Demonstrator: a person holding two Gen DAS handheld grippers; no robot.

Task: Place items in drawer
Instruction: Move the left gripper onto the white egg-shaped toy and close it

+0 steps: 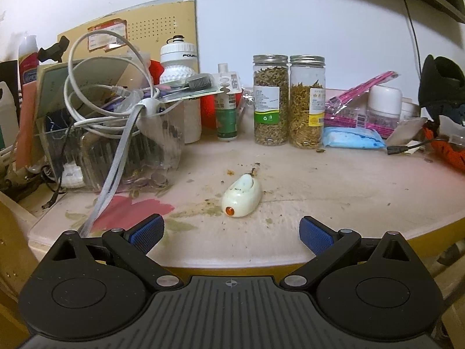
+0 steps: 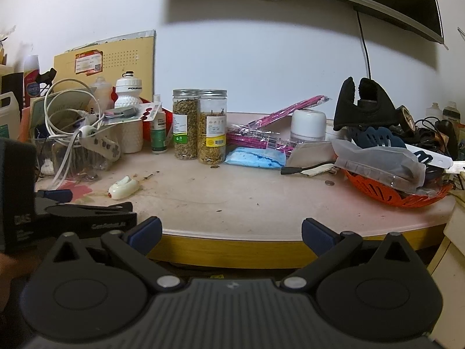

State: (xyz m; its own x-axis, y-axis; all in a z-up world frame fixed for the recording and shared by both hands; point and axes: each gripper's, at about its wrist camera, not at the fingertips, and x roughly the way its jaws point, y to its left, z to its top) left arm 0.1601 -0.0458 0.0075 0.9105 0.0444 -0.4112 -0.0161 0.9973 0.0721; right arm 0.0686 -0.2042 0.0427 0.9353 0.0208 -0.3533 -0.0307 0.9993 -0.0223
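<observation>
A small white oval gadget with an orange button [image 1: 241,196] lies on the dirty tabletop, just ahead of my left gripper [image 1: 231,232], which is open and empty with its blue pads either side of it but short of it. The gadget also shows in the right wrist view [image 2: 123,187] at the left. My right gripper [image 2: 231,232] is open and empty, held before the table's front edge. The left gripper's body [image 2: 87,218] shows at the left of that view. No drawer is in view.
Two jars of dried herbs [image 1: 287,100] stand at the back, beside a green bottle [image 1: 227,107]. A clear bin of cables [image 1: 110,133] is left. A blue packet [image 2: 255,157], pink straws [image 2: 276,116], a white jar [image 2: 308,125] and an orange basket [image 2: 392,192] are right.
</observation>
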